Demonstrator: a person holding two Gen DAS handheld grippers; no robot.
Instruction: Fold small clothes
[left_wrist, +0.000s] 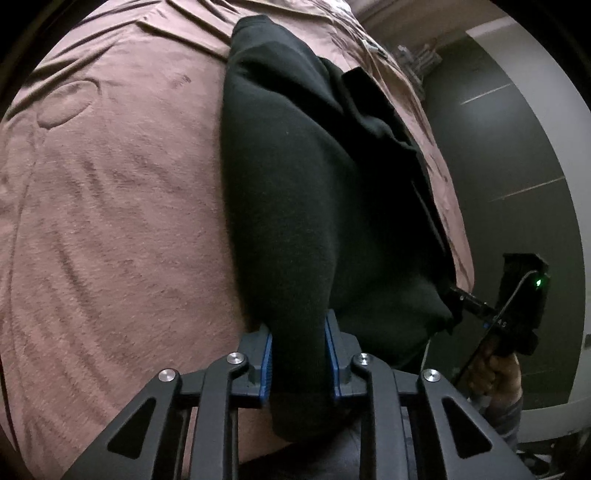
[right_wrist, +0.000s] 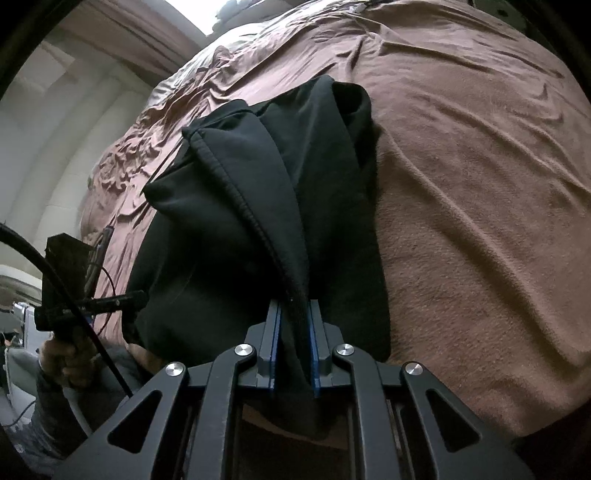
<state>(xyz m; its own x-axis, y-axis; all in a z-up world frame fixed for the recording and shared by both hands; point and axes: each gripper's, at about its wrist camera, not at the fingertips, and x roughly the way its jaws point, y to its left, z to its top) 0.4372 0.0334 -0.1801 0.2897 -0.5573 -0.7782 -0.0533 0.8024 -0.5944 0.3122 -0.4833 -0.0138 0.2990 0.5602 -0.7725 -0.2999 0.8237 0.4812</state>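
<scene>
Black garment (left_wrist: 314, 192), thick and fleecy, matte, no print visible. Bunched lengthwise into a long ridge running away across the wrinkled brown bed cover (left_wrist: 110, 221), far end resting on that cover, near end lifted and pinched at two spots. Seen from the left wrist: a smooth rounded fold, broad in the middle, narrowing toward the near end, with a flatter flap lying beside it on the right. Seen from the right wrist (right_wrist: 258, 206): a stitched, ribbed hem curving down the middle, layers doubled over on either side, one corner jutting left. Possibly a small sweatshirt; exact type hard to tell in the dim light.
</scene>
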